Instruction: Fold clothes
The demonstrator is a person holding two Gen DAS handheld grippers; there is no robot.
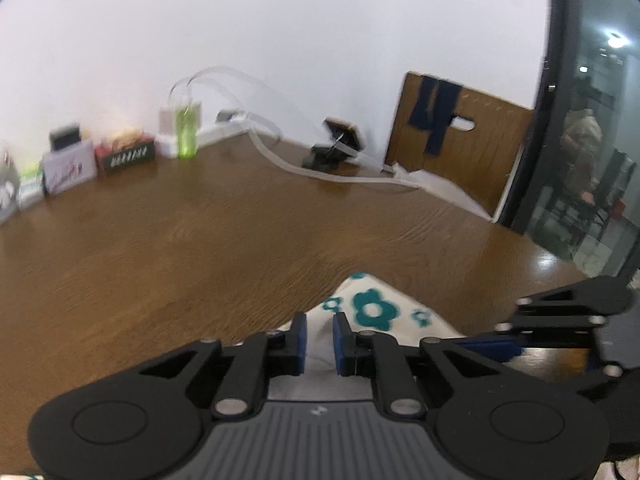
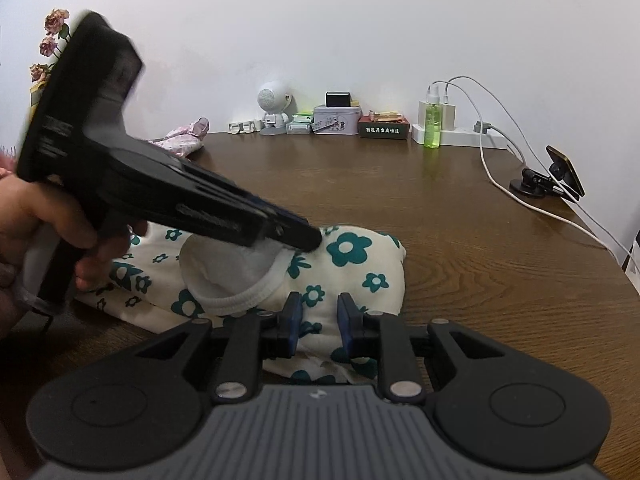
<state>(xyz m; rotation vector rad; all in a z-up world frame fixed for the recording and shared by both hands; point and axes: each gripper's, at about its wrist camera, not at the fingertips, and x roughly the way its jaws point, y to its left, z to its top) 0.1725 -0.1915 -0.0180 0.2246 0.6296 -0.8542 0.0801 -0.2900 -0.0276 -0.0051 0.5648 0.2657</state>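
Flowered top gripped by both grippers on tabletop.
The white top with teal flowers is laid on the wooden tabletop; cloth is pinched in the narrowed jaws of the right gripper, and its collar edge is nipped by the left gripper.

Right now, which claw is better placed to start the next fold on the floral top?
Left, probably: left claw pinches the floral top at its neckline; right claw only straddles the near edge, grip unclear.
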